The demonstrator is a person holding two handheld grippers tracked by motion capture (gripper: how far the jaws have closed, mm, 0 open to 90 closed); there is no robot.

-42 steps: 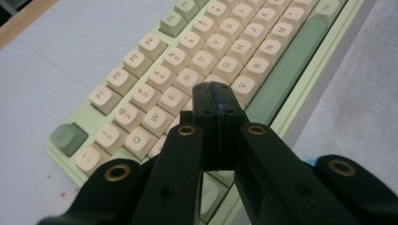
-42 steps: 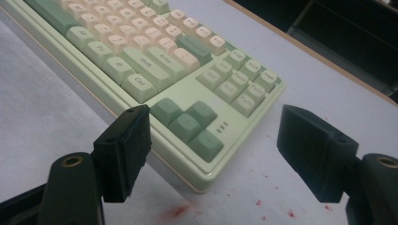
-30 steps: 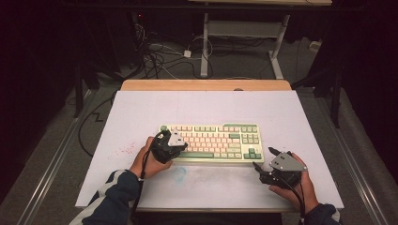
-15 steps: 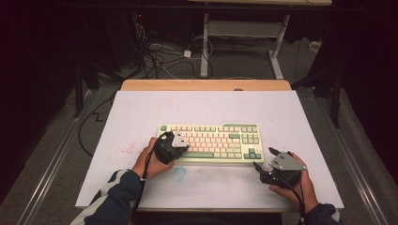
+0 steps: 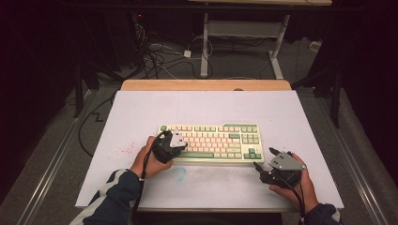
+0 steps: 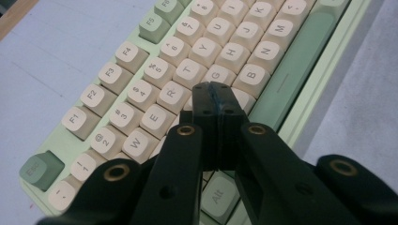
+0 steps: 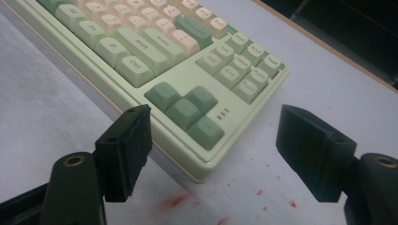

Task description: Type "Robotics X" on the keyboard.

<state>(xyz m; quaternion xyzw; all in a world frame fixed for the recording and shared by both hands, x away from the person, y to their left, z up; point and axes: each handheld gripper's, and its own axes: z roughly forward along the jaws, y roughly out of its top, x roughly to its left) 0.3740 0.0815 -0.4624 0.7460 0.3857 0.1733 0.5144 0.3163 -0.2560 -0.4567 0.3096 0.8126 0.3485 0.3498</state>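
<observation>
Keyboard (image 5: pixel 213 142), pale green with cream keys, flat on white-covered worktop (image 5: pixel 141 112), near the front half, long side facing the person. Left tool (image 5: pixel 180 143) over the keyboard's left end, jaws closed tight together, nothing between them, tips down among the letter keys near F and G (image 6: pixel 213 96); contact with a key not certain. Right tool (image 5: pixel 263 161) low above the worktop just off the keyboard's front right corner, jaws spread wide, empty, corner with arrow keys (image 7: pixel 185 110) ahead between them. Red specks (image 7: pixel 263 192) on worktop there.
</observation>
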